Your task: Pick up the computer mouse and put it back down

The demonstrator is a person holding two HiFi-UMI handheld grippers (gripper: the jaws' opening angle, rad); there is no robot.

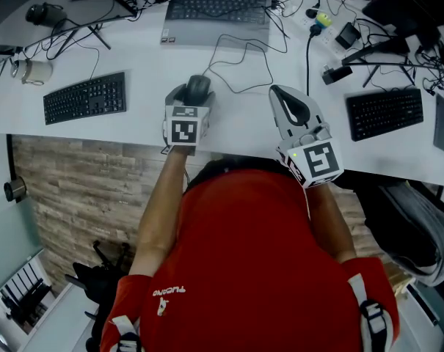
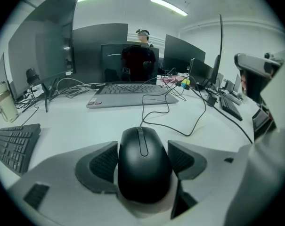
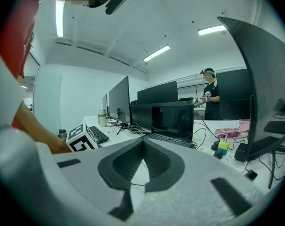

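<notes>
A black wired computer mouse [image 1: 198,86] sits between the jaws of my left gripper [image 1: 195,95] near the front edge of the white desk [image 1: 97,127]. In the left gripper view the dark pads press against both sides of the mouse [image 2: 142,166], so the left gripper [image 2: 142,160] is shut on it. I cannot tell whether the mouse rests on the desk or hangs just above it. Its cable [image 1: 240,50] loops away toward the laptop. My right gripper [image 1: 280,92] hovers to the right of the mouse, and its jaws meet at the tips with nothing between them [image 3: 143,145].
A grey laptop [image 1: 216,9] lies behind the mouse. One black keyboard [image 1: 84,97] is at the left and another [image 1: 384,112] at the right. A mug [image 1: 34,70] stands far left. Cables, a power strip [image 1: 321,22] and monitor stands crowd the back.
</notes>
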